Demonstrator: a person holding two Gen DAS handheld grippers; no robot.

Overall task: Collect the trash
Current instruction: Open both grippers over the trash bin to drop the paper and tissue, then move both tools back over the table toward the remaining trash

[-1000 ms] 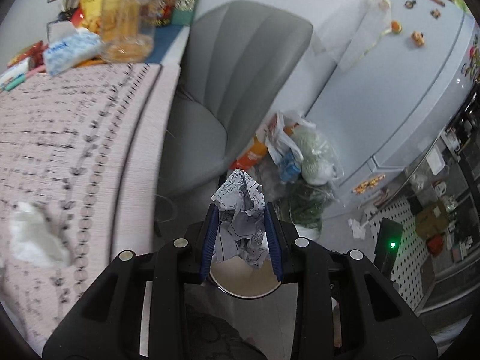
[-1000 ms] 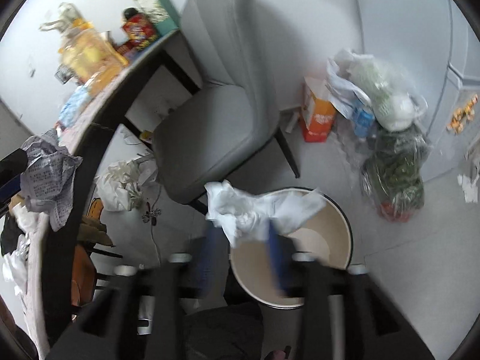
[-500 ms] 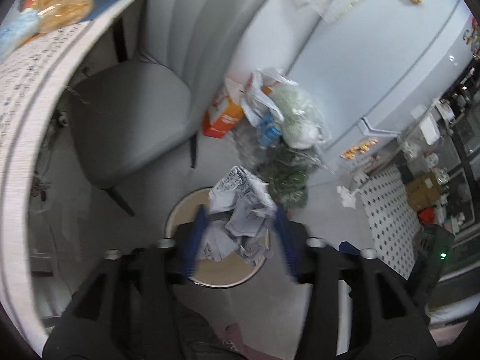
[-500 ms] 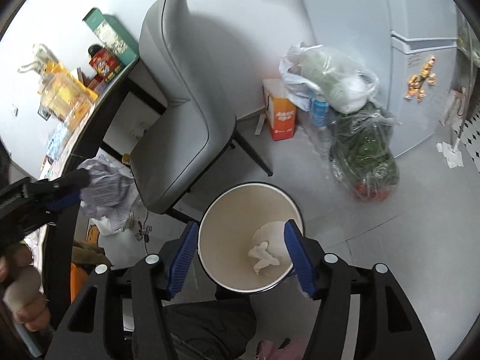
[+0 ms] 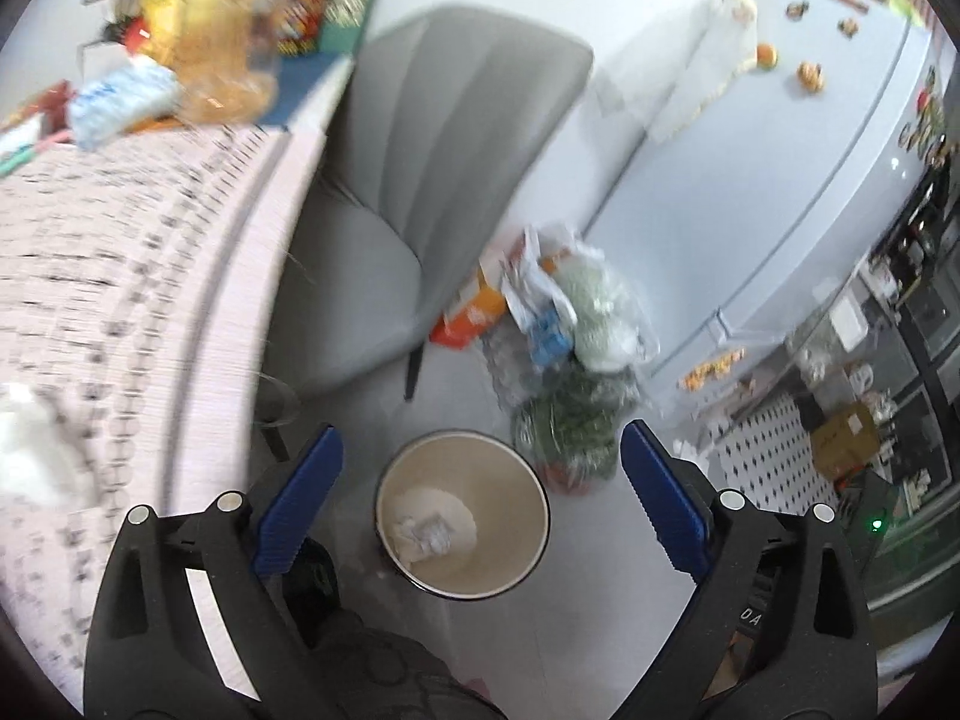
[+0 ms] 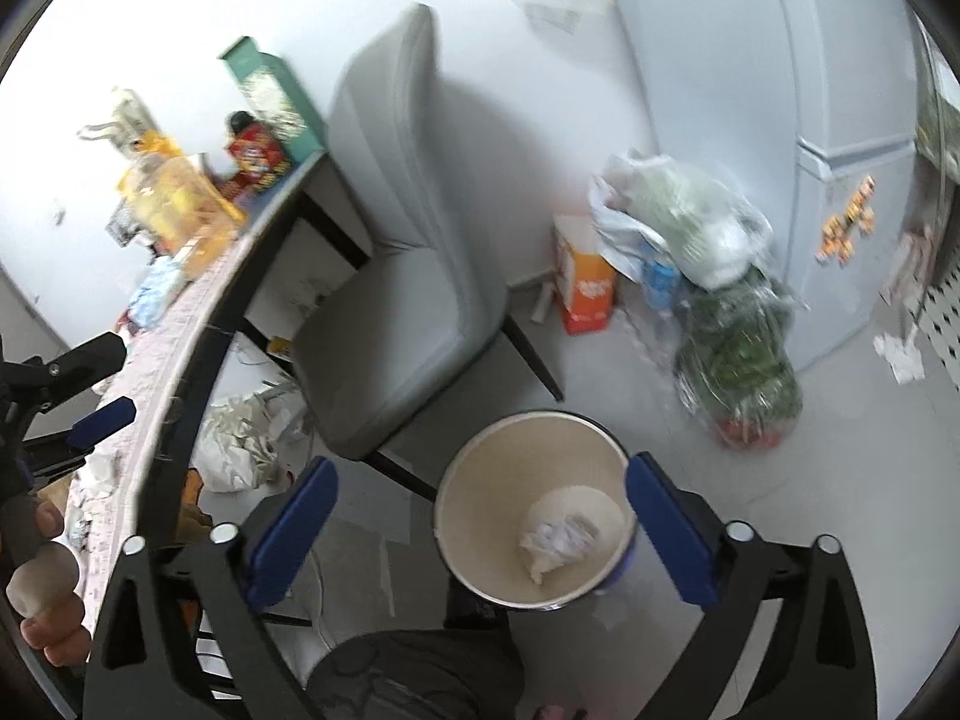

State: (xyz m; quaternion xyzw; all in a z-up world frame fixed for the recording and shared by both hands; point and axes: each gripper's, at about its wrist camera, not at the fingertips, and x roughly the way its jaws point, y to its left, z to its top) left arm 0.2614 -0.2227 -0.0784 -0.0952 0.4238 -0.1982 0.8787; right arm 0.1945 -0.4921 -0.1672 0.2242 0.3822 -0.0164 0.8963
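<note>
A round cream trash bin stands on the floor beside the table, with crumpled paper lying at its bottom. My left gripper hangs above it; its jaws are opening wide and hold nothing. In the right wrist view the same bin and the paper wads sit below my right gripper, whose jaws are also opening with nothing between them. The left gripper shows at the table edge, a hand on its grip. A white tissue lies on the tablecloth.
A grey chair is pushed against the table. Bottles, a tissue pack and boxes crowd the table's far end. Plastic bags and an orange carton lean by the fridge. A white bag lies under the table.
The left gripper swung over the bin, opened and dropped its printed paper wad in, then swung back towards the table. The right gripper released its white tissue into the bin and opened wider.
</note>
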